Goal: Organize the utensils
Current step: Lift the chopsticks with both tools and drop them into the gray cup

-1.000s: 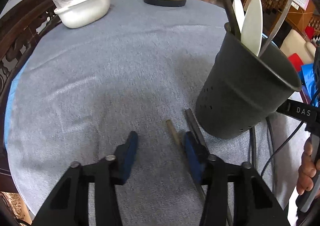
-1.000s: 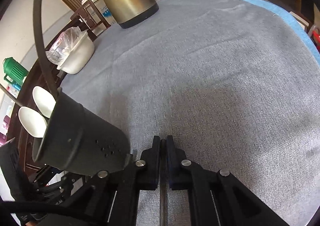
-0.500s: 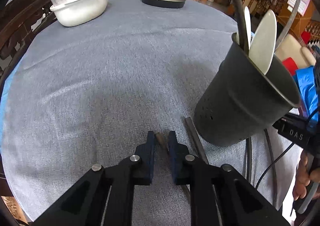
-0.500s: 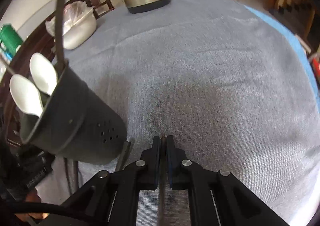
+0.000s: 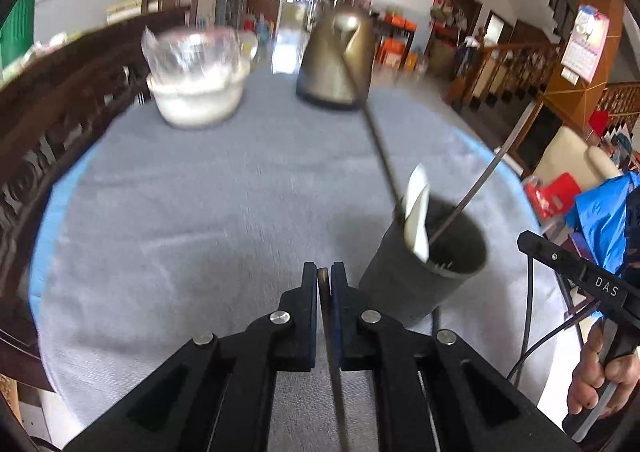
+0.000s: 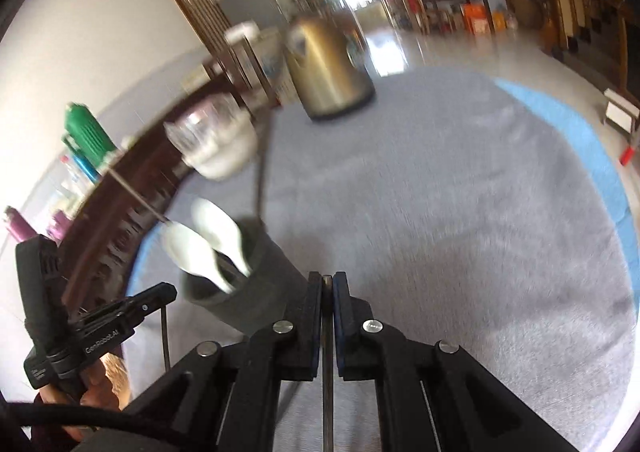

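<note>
My left gripper [image 5: 323, 272] has its jaws closing the last bit, pads pressing on a light wooden chopstick [image 5: 335, 376] lifted off the grey cloth. Just right of its fingers stands the dark grey utensil holder [image 5: 404, 292], upright, with white spoons [image 5: 416, 219] and two long thin handles sticking out. My right gripper [image 6: 327, 278] is shut on a thin dark chopstick [image 6: 327, 372], also raised above the cloth. In the right wrist view the holder [image 6: 264, 292] and its spoons [image 6: 216, 236] stand just left of the fingers.
A brass-coloured kettle [image 5: 340, 59] and a white bowl with plastic wrap [image 5: 196, 91] stand at the table's far side. A dark carved wooden rail [image 5: 48, 99] borders the left edge. Black cables [image 5: 528, 316] hang by a person's hand [image 5: 596, 380].
The left gripper shut on the wooden chopstick. Both grippers then rose from the cloth with their sticks and tilted up, so the holder now sits lower in both views.
</note>
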The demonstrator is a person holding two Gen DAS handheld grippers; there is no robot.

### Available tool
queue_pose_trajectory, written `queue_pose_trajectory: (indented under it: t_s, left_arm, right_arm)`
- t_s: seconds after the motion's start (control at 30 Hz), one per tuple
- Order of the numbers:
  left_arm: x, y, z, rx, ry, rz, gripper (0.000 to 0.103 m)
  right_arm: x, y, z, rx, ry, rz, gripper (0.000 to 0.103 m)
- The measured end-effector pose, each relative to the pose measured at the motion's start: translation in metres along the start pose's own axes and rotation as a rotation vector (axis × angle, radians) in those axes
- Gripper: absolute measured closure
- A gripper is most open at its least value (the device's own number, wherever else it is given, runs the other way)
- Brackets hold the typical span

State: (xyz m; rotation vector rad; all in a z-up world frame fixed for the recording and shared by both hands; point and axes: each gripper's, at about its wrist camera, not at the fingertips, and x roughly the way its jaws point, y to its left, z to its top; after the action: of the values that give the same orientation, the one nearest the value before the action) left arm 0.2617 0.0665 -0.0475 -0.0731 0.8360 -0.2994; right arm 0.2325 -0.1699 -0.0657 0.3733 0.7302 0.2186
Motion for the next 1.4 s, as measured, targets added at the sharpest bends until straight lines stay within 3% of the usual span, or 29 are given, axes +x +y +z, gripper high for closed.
queue_pose_trajectory:
  t_s: [0.3, 0.53, 0.97, 1.4]
  left_arm:
    - [-0.068, -0.007, 0.029, 0.003, -0.182, -0.017, 0.098]
    - [-0.104, -0.015, 0.038, -0.002, -0.300, -0.014, 0.098]
    - [-0.134, -0.025, 0.072, -0.038, -0.408, -0.038, 0.098]
    - [-0.169, -0.057, 0.118, 0.008, -0.543, -0.057, 0.098]
  right_arm:
    - [-0.063, 0.034, 0.015, -0.082, -0.281, 0.026, 0.097]
    - [-0.092, 0.058, 0.021, -0.118, -0.429, 0.013, 0.097]
    - [-0.121, 0.083, 0.049, -0.130, -0.516, 0.039, 0.097]
    - [-0.140, 0.099, 0.087, -0.110, -0.611, 0.030, 0.097]
